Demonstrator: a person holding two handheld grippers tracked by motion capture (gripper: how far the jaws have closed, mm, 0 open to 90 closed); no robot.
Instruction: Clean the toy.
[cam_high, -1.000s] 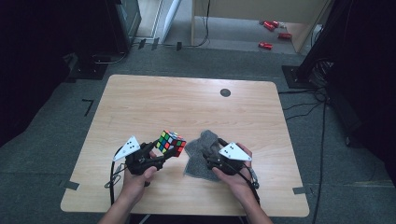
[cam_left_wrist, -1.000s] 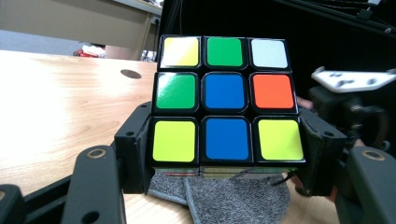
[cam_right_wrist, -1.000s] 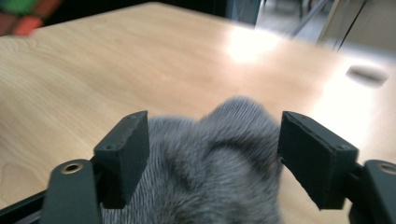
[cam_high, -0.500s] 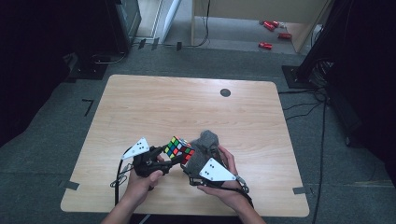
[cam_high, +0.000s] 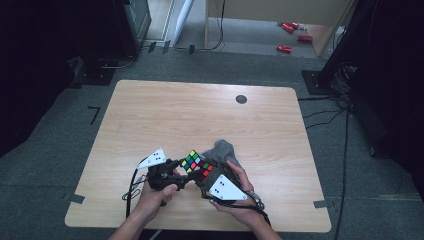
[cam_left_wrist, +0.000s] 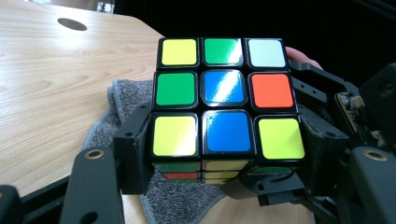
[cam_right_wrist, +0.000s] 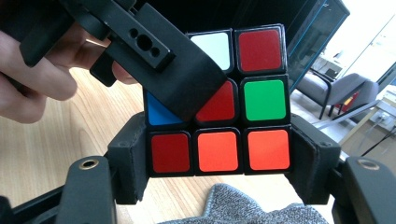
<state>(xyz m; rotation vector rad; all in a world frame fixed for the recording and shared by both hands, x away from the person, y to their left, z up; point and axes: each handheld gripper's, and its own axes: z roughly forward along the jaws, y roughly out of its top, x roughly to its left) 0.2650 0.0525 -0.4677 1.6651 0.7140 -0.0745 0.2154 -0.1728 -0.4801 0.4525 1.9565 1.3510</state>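
Both grippers are pinching the puzzle cube (cam_high: 198, 166) above the near part of the tabletop (cam_high: 175, 115): the left gripper (cam_left_wrist: 226, 154) is clamping one layer and the right gripper (cam_right_wrist: 218, 151) another, probably so one can be twisting against the other. A grey cloth (cam_high: 226, 151) is lying just beneath, and the left gripper's jaw is crossing the cube's face in the right gripper view.

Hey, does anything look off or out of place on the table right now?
Nothing stands out. The scrambled cube is held off the table between both grippers, left gripper and right gripper each clamping it squarely. The grey cloth lies crumpled beneath, not torn.
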